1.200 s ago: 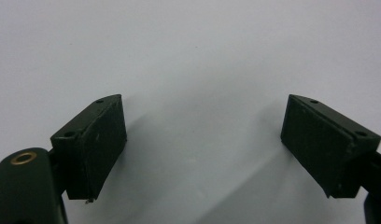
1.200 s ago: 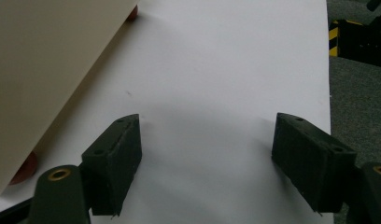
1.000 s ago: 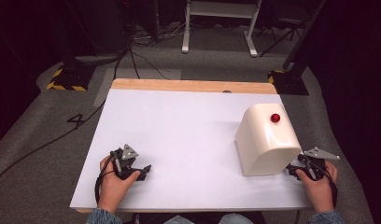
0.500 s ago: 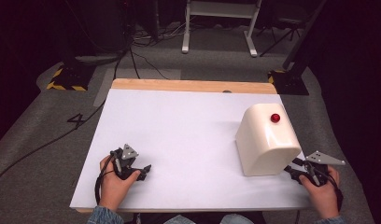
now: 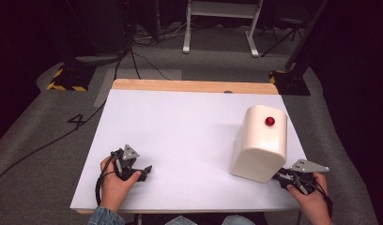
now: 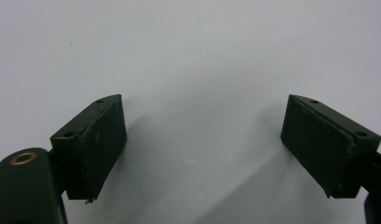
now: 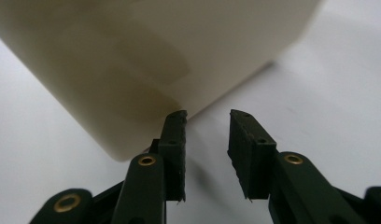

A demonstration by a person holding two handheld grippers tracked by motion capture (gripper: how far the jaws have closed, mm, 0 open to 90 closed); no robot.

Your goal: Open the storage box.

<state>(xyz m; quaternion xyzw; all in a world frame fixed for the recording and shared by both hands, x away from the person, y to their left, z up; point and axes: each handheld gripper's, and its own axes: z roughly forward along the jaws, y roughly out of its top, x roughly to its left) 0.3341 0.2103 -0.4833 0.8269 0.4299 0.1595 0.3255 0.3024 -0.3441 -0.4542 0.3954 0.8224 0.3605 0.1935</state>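
Near the right front corner of the white table (image 5: 189, 122), a cream box (image 5: 260, 143) with rounded edges stood on its base, a small red button (image 5: 270, 121) set in its upper face. Just beside its near lower corner, the right gripper (image 5: 279, 177) pointed at the box from the table's edge, held in a hand (image 5: 311, 201) at the bottom right of the high view. Its jaws had just been closing and stood narrow, with a small gap left and nothing between them; in the right gripper view the box (image 7: 146, 70) rose directly ahead, its bottom corner very close to the tip of one jaw, though whether they touched could not be told. Well apart, toward the left front of the table, the left gripper (image 5: 145, 169) rested low over the bare surface in the other hand (image 5: 115, 180). In the left gripper view its jaws stood wide, with plain white table (image 6: 198, 70) between them.
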